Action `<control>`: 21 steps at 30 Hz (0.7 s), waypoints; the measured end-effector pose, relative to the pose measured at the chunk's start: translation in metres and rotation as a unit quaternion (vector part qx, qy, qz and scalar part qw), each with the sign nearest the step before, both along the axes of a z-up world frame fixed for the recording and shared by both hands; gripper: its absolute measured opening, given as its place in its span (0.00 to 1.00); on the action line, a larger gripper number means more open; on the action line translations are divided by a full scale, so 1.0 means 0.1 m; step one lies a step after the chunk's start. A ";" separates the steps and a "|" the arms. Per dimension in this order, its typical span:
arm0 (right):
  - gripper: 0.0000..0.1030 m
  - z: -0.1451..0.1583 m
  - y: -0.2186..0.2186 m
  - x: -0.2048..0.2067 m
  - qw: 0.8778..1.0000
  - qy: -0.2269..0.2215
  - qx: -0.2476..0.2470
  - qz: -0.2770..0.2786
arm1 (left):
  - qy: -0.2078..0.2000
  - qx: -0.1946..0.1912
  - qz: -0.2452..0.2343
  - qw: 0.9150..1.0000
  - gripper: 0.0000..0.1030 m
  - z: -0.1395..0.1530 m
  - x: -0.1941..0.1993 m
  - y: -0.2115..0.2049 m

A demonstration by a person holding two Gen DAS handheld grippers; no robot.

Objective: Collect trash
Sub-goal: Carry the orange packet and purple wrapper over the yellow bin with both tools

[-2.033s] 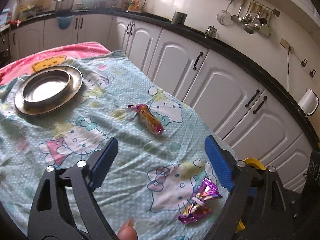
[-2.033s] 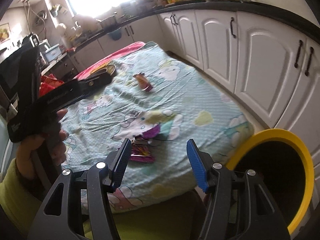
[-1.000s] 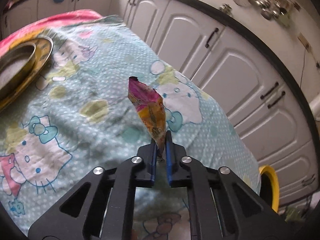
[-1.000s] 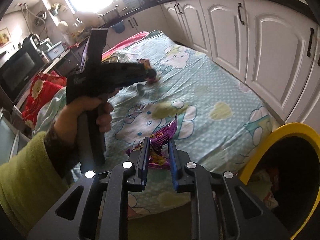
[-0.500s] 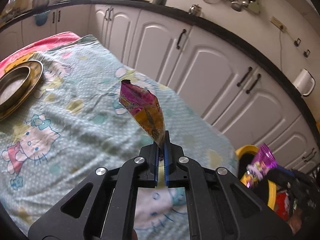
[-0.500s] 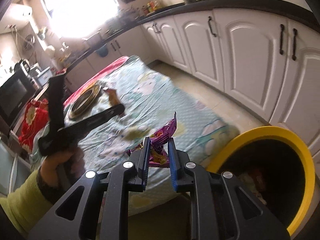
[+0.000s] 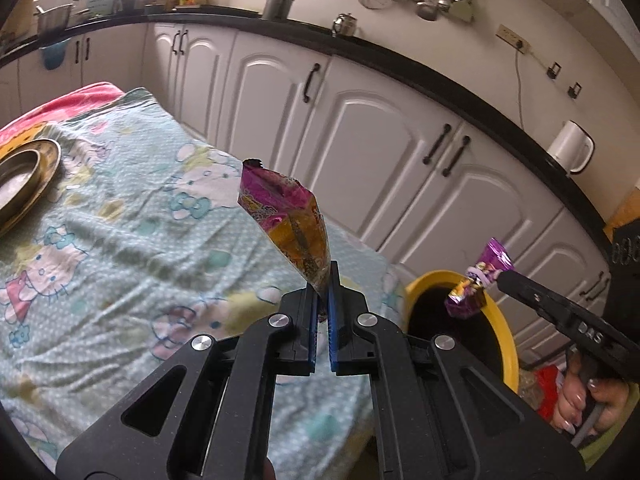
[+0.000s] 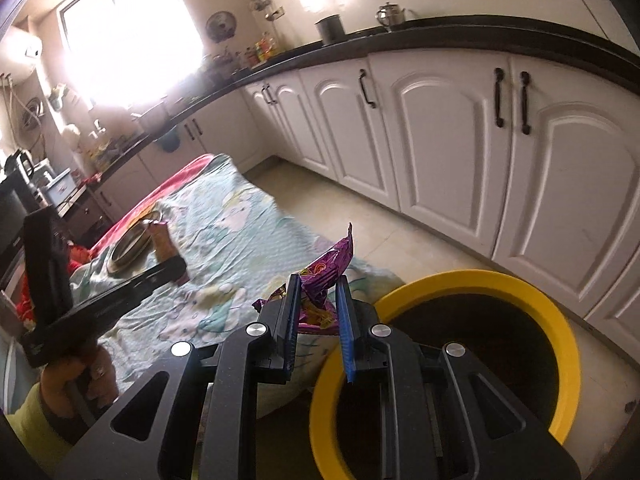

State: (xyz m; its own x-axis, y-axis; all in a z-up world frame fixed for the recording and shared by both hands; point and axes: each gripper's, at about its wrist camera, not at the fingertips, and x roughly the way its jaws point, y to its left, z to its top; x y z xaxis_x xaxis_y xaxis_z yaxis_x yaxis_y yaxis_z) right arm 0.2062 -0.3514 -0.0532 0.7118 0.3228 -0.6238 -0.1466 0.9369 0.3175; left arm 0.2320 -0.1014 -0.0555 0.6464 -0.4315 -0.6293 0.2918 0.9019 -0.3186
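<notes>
My left gripper (image 7: 323,280) is shut on a pink and orange snack wrapper (image 7: 286,224) and holds it upright above the cloth-covered table (image 7: 120,248). My right gripper (image 8: 318,292) is shut on a crumpled purple wrapper (image 8: 326,270) and holds it by the near rim of the yellow-rimmed trash bin (image 8: 560,320). In the left wrist view the purple wrapper (image 7: 478,280) hangs over the bin (image 7: 502,326). In the right wrist view the left gripper (image 8: 176,268) with its wrapper (image 8: 162,242) is over the table.
A brass plate (image 7: 24,176) sits at the table's far left. White kitchen cabinets (image 7: 380,136) run along the far side under a black counter. Tiled floor (image 8: 360,208) lies between table and cabinets. A red item (image 7: 548,384) lies by the bin.
Both grippers closed on wrappers on the table and lifted them. The right gripper has carried the purple wrapper to the bin's rim and its jaws have spread slightly. The left has moved toward the bin.
</notes>
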 end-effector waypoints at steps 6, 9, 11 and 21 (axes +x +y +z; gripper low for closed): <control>0.17 -0.02 -0.18 -0.06 1.000 -0.001 0.003 -0.020 | -0.003 0.006 -0.026 1.000 0.01 0.01 -0.16 -0.19; 0.17 -0.01 -0.26 -0.10 1.000 -0.004 0.002 -0.030 | -0.004 0.010 -0.035 0.999 0.01 0.01 -0.21 -0.27; 0.17 0.00 -0.33 -0.13 0.999 -0.007 0.001 -0.037 | -0.004 0.012 -0.040 0.999 0.01 0.00 -0.25 -0.31; 0.17 -0.02 -0.60 -0.32 0.998 -0.008 -0.009 -0.065 | -0.007 0.026 -0.083 0.996 0.01 0.01 -0.42 -0.63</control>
